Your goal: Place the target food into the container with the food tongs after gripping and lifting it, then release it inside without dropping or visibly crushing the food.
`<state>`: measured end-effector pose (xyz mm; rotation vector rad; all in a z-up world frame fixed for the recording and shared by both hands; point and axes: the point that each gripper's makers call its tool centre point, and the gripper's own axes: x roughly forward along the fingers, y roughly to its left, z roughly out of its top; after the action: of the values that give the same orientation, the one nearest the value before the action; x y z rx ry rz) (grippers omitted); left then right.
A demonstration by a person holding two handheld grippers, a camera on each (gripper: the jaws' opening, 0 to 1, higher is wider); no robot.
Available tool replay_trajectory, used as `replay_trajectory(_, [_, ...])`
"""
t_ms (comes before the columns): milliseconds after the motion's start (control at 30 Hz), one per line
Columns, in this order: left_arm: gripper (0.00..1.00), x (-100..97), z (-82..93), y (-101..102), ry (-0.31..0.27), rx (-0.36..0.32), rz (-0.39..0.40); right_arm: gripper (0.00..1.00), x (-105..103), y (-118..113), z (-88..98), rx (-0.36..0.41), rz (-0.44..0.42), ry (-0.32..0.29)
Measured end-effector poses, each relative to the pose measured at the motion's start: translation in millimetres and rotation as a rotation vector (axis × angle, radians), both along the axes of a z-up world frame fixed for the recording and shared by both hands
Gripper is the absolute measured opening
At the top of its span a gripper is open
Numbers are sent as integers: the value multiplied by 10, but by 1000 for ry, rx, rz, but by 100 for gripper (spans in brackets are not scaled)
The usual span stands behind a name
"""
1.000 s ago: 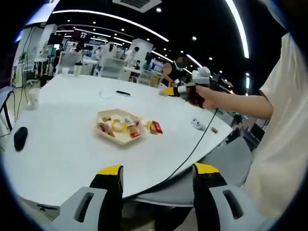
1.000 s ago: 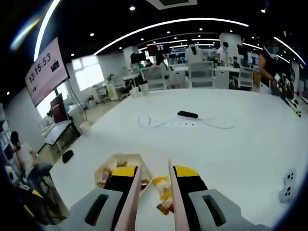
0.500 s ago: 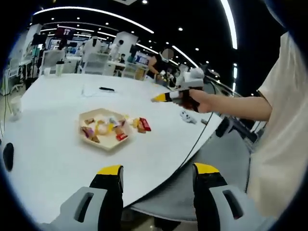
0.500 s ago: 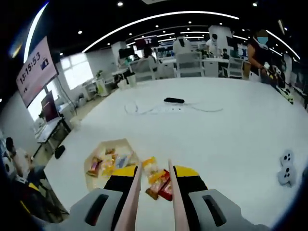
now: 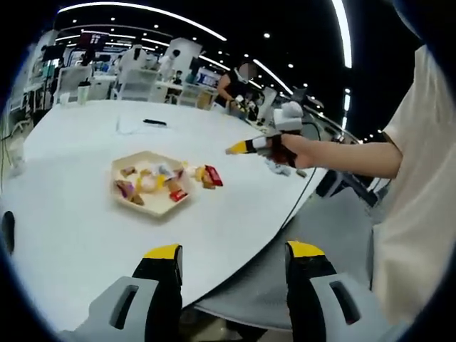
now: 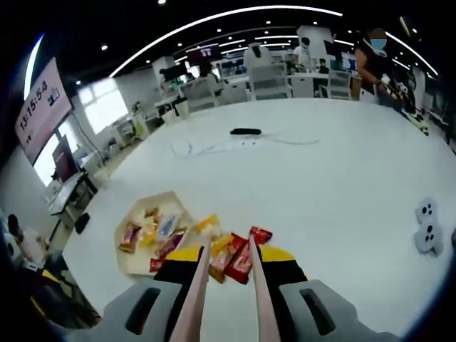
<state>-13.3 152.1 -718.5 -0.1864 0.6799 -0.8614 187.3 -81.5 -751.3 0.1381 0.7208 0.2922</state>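
The right hand-held gripper (image 6: pixel 223 285) is clamped on the food tongs (image 6: pixel 222 296), whose two pale arms run forward between its jaws with a narrow gap at the tips. I judge it holds them this way so that a squeeze closes the tongs on a snack. The tips point at the wrapped snacks (image 6: pixel 239 258) lying on the white surface (image 6: pixel 342 178), just beside the hexagonal tray (image 6: pixel 151 228), which already holds several pieces.

The left hand-held gripper (image 5: pixel 233 285) hangs back over the surface edge, jaws wide apart and empty. Its view shows the person's hand (image 5: pixel 288 151) carrying the right one above the snacks, not yet touching them.
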Motion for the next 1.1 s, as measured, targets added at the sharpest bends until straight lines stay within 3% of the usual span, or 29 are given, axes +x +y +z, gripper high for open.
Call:
replay_trajectory(467, [58, 3, -122, 57, 34, 22, 0, 28, 35, 49, -287, -4, 0, 53])
replay_trajectory(1100, [58, -27, -207, 47, 88, -12, 49, 28, 129, 49, -564, -41, -1, 118])
